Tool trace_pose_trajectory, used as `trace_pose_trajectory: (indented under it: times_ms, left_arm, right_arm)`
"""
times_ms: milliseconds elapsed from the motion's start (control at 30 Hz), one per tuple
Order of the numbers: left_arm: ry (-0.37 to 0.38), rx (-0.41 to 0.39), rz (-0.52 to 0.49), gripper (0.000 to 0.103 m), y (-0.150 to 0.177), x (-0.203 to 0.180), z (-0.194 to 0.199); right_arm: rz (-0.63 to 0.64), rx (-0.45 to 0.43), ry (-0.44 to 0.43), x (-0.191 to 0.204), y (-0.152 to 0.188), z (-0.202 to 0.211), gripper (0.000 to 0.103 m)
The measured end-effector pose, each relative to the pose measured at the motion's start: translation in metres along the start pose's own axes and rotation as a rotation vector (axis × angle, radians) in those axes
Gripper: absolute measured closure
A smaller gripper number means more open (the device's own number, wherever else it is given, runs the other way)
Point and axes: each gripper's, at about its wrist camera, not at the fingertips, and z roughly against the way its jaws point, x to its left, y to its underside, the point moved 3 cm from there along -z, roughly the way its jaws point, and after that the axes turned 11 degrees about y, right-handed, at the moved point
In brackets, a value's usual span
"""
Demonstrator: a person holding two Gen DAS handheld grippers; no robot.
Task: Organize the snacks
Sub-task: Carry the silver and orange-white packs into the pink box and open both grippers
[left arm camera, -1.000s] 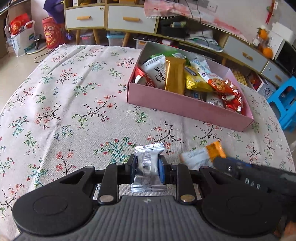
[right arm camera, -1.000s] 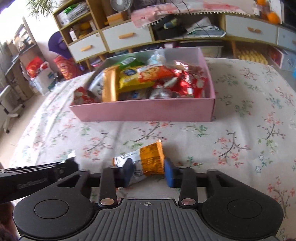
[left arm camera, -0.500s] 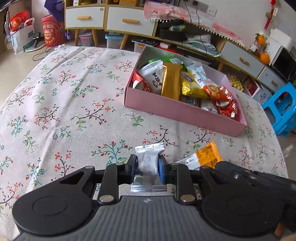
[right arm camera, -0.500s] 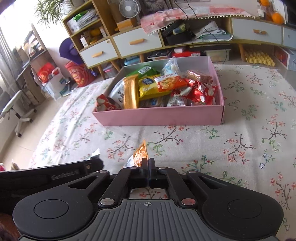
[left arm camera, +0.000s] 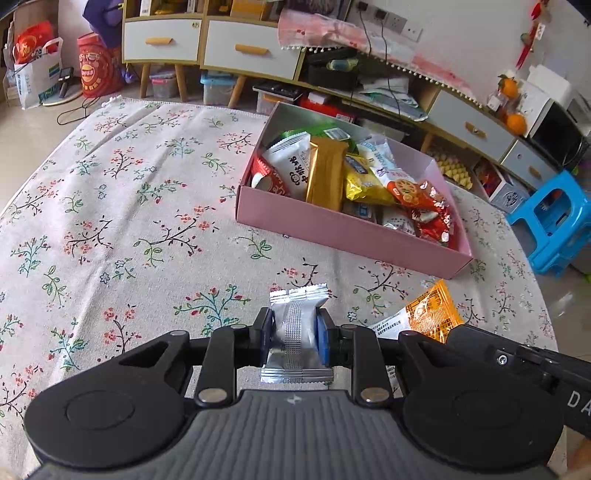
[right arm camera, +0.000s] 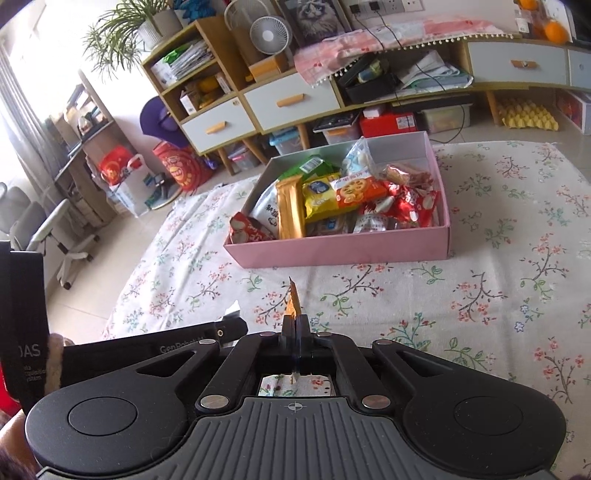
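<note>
Two handheld grippers hover over a flowered tablecloth [left arm camera: 110, 221]. The left gripper [left arm camera: 294, 334] pinches a silver snack packet [left arm camera: 297, 325]; the right gripper [right arm camera: 295, 326], pressed together, clamps an orange packet [left arm camera: 430, 312] edge-on, both apparently bound for the pink snack box [right arm camera: 340, 251] beyond.

A cream cloth printed with small flowers [left arm camera: 122, 206] covers the table. Beyond it stand a low wooden cabinet with grey drawers [right arm camera: 280, 99], a small white desk fan [right arm camera: 267, 35], a bright blue plastic stool [left arm camera: 554, 221] and, perhaps, oranges [left arm camera: 515, 122].
</note>
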Motion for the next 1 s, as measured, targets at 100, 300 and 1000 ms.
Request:
trace_pose_trajectory:
  times_ms: [100,300,1000]
  left_arm:
    - [0.005,0.002,0.0,0.081,0.0,-0.001,-0.001]
    - [0.019,-0.03,0.004,0.081,-0.008,-0.003,0.005]
    - [0.117,-0.144,-0.078,0.081,-0.078,-0.012,-0.034]
  right_arm:
    - [-0.022,0.01,-0.004,-0.006,-0.002,0.0,0.103]
    - [-0.086,-0.006,-0.01,-0.021,-0.014,0.009,0.103]
    - [-0.169,-0.118,-0.014,-0.05,-0.084,-0.001,0.103]
